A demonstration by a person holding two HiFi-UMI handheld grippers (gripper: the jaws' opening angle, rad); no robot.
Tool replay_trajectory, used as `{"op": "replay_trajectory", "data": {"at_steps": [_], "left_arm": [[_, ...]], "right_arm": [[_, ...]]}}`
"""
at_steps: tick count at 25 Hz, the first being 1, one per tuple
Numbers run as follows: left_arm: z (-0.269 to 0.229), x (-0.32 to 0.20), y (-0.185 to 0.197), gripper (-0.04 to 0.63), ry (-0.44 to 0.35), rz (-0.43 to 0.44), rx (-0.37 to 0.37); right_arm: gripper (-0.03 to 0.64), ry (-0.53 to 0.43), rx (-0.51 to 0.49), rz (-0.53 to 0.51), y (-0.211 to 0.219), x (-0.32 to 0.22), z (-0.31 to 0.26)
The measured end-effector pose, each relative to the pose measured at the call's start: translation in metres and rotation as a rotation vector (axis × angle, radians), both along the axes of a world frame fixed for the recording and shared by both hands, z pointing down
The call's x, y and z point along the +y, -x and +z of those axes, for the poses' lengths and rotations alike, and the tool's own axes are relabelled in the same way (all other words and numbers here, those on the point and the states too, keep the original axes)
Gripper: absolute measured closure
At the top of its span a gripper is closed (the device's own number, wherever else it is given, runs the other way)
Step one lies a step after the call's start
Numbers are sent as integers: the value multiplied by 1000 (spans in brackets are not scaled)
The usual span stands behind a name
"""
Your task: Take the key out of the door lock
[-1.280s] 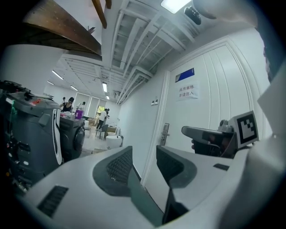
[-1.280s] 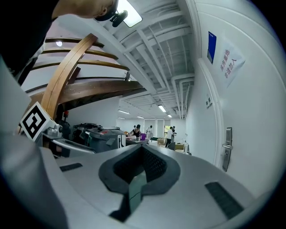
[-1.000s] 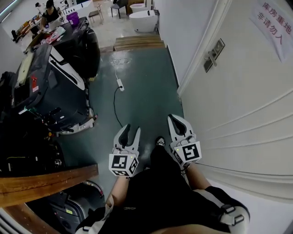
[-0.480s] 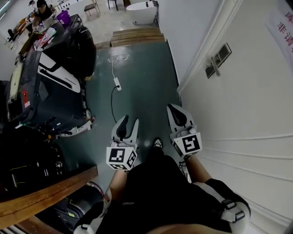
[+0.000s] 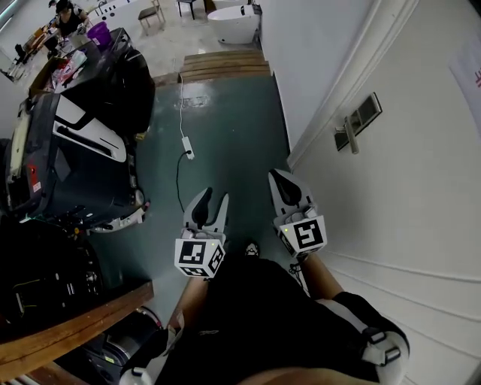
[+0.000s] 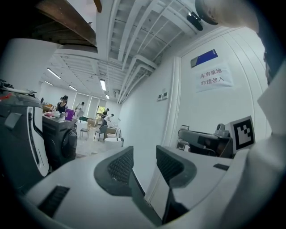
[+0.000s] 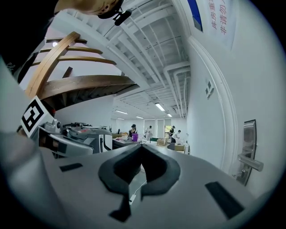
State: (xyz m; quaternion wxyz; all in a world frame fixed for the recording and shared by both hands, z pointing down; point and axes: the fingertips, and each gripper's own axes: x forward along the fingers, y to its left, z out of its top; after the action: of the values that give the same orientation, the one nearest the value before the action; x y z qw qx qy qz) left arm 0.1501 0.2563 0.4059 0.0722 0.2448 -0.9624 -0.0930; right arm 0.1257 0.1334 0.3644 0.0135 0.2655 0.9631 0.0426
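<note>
The white door fills the right side of the head view. Its metal handle and lock plate sit ahead of my right gripper and further right. The same handle shows at the right edge of the right gripper view. I cannot make out a key in any view. My right gripper is shut and holds nothing, and its tips meet in its own view. My left gripper hangs open over the floor, with an empty gap between its jaws.
A large dark machine stands at the left, with a wooden beam near it. A white power strip and cable lie on the green floor. A paper sign hangs on the door. People work at a far table.
The door handle has drawn lower and nearer in the head view as the view moved along the door. Both grippers kept their pose, drifting slightly up and left.
</note>
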Motion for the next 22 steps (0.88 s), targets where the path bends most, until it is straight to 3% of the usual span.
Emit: {"op": "replay_trajectory", "data": {"at_steps": [9, 16, 22], "left_arm": [[1, -3, 72, 443, -4, 10, -20], [-7, -1, 163, 443, -16, 97, -43], [-7, 23, 236, 442, -20, 163, -3]], "right_arm": [[609, -22, -4, -1, 69, 3, 2], [609, -25, -9, 45, 144, 14, -2], [609, -19, 24, 110, 213, 33, -2]]}}
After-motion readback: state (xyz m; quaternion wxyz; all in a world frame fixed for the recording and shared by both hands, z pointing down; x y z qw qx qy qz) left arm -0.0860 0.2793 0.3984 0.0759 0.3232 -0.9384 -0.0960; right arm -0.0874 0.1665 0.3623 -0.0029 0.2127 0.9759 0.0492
